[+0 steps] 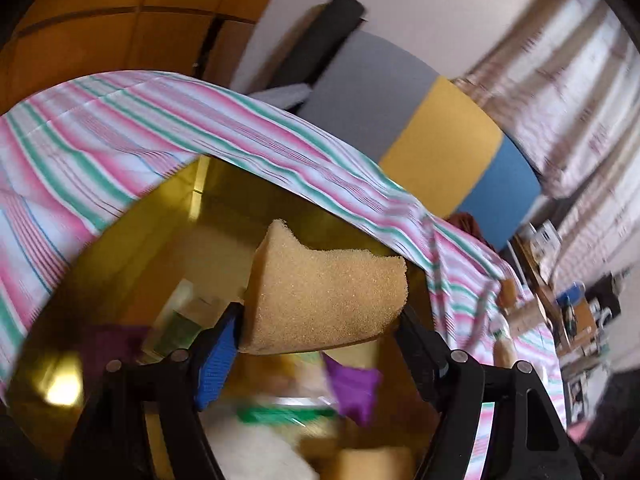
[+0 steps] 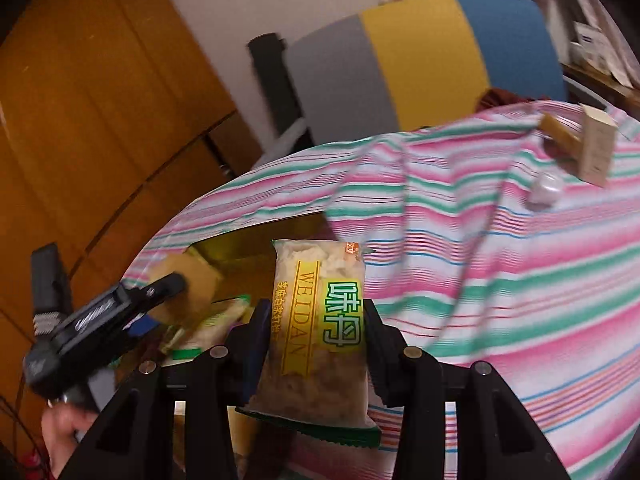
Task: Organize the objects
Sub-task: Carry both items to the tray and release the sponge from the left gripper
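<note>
My left gripper (image 1: 320,320) is shut on a tan sponge (image 1: 324,296) and holds it over a shiny gold box (image 1: 120,256). The box holds a purple item (image 1: 354,394), a green-and-white packet (image 1: 280,414) and another sponge (image 1: 372,464). My right gripper (image 2: 316,316) is shut on a clear snack packet (image 2: 320,332) with yellow and green "WEIDAN" labels, at the box's edge (image 2: 240,248). The left gripper (image 2: 100,320) with the sponge (image 2: 188,288) shows at the left of the right wrist view.
A pink, green and white striped cloth (image 2: 500,280) covers the table. On it at the far right lie a beige carton (image 2: 596,148), a tan bar (image 2: 560,132) and a small white object (image 2: 544,192). A grey, yellow and blue chair back (image 2: 420,56) stands behind.
</note>
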Demonstrator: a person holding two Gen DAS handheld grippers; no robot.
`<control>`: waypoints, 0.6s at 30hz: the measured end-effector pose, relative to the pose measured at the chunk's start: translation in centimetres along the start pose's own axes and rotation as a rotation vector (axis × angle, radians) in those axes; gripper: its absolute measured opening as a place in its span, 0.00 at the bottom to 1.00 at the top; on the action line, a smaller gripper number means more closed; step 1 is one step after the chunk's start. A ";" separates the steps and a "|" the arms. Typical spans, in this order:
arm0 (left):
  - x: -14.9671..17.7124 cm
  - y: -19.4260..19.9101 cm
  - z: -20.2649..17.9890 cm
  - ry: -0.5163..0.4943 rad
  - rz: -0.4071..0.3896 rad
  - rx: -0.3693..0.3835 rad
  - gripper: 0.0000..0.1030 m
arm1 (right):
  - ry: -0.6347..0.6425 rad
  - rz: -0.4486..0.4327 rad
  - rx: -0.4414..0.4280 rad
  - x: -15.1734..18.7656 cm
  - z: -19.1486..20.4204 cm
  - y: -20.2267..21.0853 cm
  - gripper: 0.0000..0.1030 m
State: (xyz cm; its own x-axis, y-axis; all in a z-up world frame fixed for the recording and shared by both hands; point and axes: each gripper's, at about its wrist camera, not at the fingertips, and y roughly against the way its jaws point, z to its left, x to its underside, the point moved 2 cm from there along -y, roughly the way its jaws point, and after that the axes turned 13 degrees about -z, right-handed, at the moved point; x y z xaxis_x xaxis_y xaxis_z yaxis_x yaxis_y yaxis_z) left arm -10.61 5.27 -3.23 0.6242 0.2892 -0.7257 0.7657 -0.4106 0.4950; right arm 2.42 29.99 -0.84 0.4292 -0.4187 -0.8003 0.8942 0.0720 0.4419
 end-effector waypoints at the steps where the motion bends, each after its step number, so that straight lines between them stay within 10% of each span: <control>1: -0.5 -0.2 0.6 0.009 0.001 -0.007 0.73 | 0.009 0.006 -0.010 0.1 0.7 -0.3 0.42; 18: -2.2 -1.9 6.3 0.103 0.066 -0.116 0.92 | 0.127 0.099 -0.075 1.5 6.4 -4.4 0.42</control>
State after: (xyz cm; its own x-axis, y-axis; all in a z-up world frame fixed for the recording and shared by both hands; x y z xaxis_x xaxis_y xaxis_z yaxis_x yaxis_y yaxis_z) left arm -14.45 0.00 -5.59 0.6819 0.3542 -0.6400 0.7315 -0.3312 0.5960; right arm -1.64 23.22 -1.40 0.5238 -0.2885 -0.8015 0.8518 0.1762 0.4933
